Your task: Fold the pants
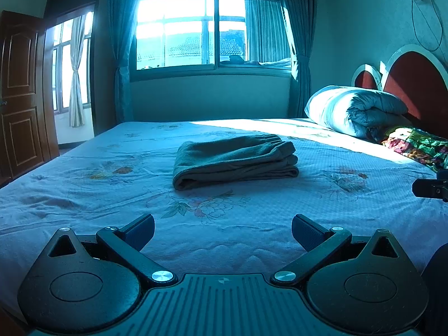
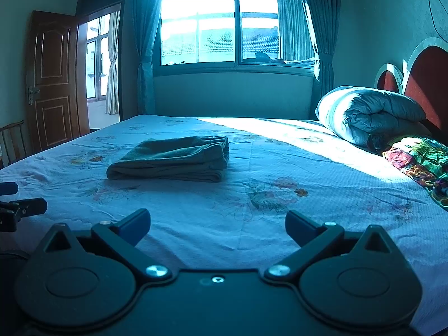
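Note:
The dark grey-green pants (image 1: 235, 161) lie folded in a compact stack on the flowered bed sheet (image 1: 84, 196), waistband to the right. They also show in the right wrist view (image 2: 173, 158), left of centre. My left gripper (image 1: 223, 231) is open and empty, low over the sheet, well short of the pants. My right gripper (image 2: 217, 225) is open and empty, nearer the bed's front edge and to the right of the pants. A finger of the right gripper shows at the left view's right edge (image 1: 429, 189); the left gripper shows at the right view's left edge (image 2: 19, 210).
A rolled grey-white duvet (image 1: 355, 109) and a colourful patterned cloth (image 1: 417, 144) lie at the head of the bed by the red headboard (image 1: 414, 84). A window with curtains (image 1: 212, 28) is behind the bed. A wooden door (image 1: 19, 95) stands open at left.

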### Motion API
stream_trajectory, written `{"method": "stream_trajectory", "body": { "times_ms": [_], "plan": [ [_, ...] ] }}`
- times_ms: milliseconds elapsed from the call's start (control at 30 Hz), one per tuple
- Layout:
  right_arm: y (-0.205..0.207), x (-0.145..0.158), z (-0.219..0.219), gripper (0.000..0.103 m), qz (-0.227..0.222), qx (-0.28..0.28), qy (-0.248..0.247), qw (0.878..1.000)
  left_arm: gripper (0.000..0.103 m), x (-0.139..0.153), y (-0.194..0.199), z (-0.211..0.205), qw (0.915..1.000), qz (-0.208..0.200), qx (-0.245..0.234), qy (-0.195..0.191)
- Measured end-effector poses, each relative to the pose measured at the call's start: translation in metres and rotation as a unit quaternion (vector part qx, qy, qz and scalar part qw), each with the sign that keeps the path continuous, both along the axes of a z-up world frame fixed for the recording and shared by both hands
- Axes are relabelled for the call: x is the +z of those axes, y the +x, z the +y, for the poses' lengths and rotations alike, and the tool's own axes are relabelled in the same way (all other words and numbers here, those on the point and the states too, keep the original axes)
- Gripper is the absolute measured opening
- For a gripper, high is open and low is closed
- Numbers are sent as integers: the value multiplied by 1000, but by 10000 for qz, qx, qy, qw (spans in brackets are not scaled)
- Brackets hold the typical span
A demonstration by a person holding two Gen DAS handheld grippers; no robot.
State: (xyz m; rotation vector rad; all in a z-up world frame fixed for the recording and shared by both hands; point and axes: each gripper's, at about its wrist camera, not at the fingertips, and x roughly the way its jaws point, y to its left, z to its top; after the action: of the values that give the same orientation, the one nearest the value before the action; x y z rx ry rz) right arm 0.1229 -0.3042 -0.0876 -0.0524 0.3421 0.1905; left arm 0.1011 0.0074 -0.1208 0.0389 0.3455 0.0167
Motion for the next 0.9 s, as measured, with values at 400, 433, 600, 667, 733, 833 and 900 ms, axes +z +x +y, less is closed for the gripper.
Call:
{"method": "stream_trajectory", "body": {
  "times_ms": [400, 433, 600, 667, 733, 833, 900],
  "plan": [
    [1, 0, -1, 97, 17, 2, 12, 10000, 103, 1, -1, 1, 10000, -13, 6, 1],
    [1, 0, -1, 97, 20, 0, 13, 10000, 103, 1, -1, 1, 10000, -11, 6, 3],
    [1, 0, 0, 97, 14, 8, 1, 10000, 103, 2, -1, 0, 10000, -11, -13, 34],
    [1, 0, 0, 97, 19, 9, 2, 10000, 103, 2, -1, 0, 10000, -9, -9, 25],
    [1, 0, 0, 97, 18, 10, 2, 10000, 103, 2, -1, 0, 10000, -12, -5, 21],
    [2, -1, -1, 97, 26, 10, 2, 10000, 103, 2, -1, 0, 10000, -13, 3, 19],
    [2, -1, -1, 97, 27, 11, 0, 10000, 103, 2, -1, 1, 10000, -13, -4, 4]
  ]
}}
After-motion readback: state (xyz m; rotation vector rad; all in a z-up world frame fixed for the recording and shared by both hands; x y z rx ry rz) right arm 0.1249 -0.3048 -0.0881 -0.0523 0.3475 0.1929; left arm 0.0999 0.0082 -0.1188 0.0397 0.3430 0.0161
